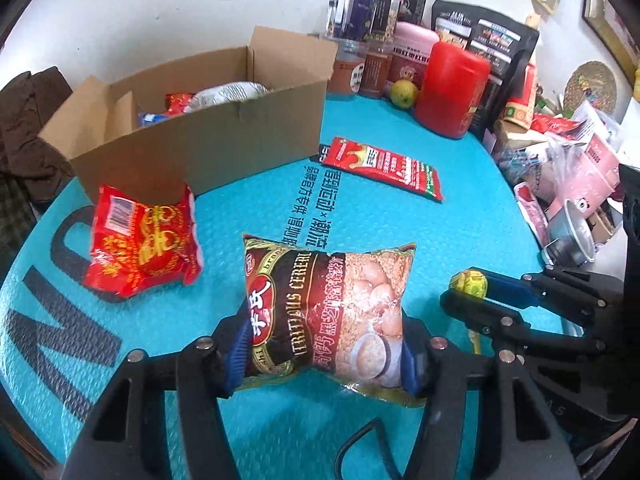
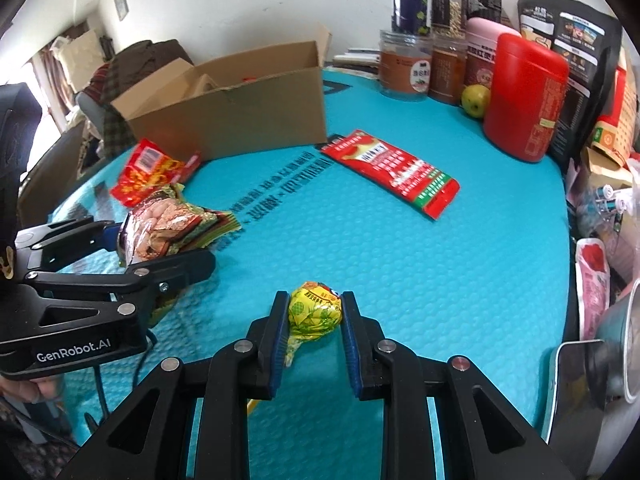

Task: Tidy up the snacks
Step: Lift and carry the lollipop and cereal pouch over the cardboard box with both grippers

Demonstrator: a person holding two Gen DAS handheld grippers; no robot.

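Blue-padded fingers (image 1: 236, 354) of the left gripper (image 1: 322, 354) clench both side edges of a brown cereal packet (image 1: 326, 314), squeezing it so that it bulges between them, lifted clear of the teal bench (image 1: 460, 232). Just to its right, the right gripper (image 2: 314, 312) grasps the round yellow-wrapped head of a lollipop (image 2: 315, 308) between its two pads, the twisted wrapper tail hanging down toward the stick. From the right wrist camera the left gripper appears at the left edge with the cereal packet pinched in it, and part of a hand (image 2: 36, 390) shows below its black body. Beyond the held packet, a crumpled red snack bag (image 1: 142, 244) lies on the bench, touching the front wall of an open cardboard box (image 1: 224, 132). Inside the box sit a white packet (image 1: 228, 94) and some red and blue wrappers. A flat red sachet (image 1: 384, 168) lies near the box's right corner. Farther back, against the white wall, stand a tall red canister (image 1: 452, 88), a green fruit (image 1: 404, 94), several clear jars (image 1: 368, 8) and a black pouch (image 1: 486, 36).
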